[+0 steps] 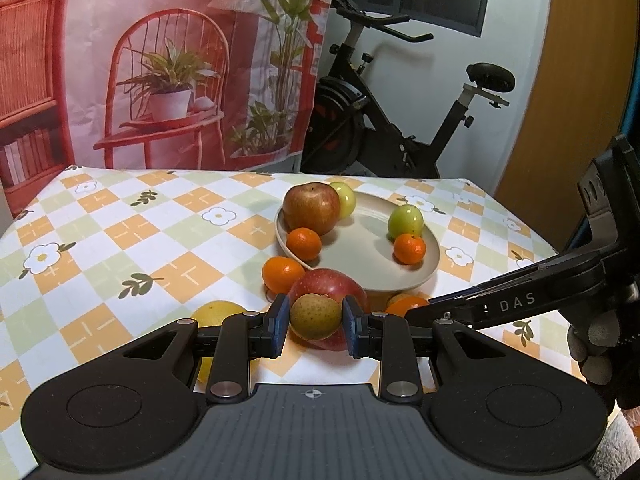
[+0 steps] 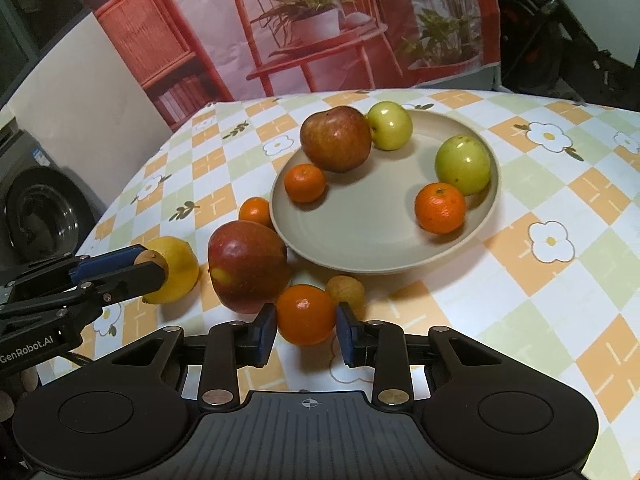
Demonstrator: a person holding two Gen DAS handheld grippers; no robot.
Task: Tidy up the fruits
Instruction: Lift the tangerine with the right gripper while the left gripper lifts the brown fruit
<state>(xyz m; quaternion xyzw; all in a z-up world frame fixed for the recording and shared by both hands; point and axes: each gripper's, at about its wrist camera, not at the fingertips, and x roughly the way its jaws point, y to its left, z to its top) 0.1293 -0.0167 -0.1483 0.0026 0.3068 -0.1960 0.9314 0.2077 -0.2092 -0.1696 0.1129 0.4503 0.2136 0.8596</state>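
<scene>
My left gripper (image 1: 315,322) is shut on a small brown-green fruit (image 1: 315,314); the right wrist view shows that gripper (image 2: 149,266) beside a lemon (image 2: 178,270). Behind the held fruit lies a red apple (image 1: 320,282). Both blue pads of my right gripper (image 2: 306,332) touch a tangerine (image 2: 306,312) on the cloth. The beige plate (image 2: 360,224) carries a second apple (image 2: 335,138), two green fruits (image 2: 463,164) and two tangerines (image 2: 440,207). Another small brown fruit (image 2: 346,290) and a loose tangerine (image 2: 256,210) lie by the plate's near rim.
The table wears a checked cloth with flowers (image 1: 120,232). A printed backdrop hangs behind it, and an exercise bike (image 1: 400,120) stands past the far edge. A gloved hand (image 1: 596,348) holds the right gripper at the right of the left wrist view.
</scene>
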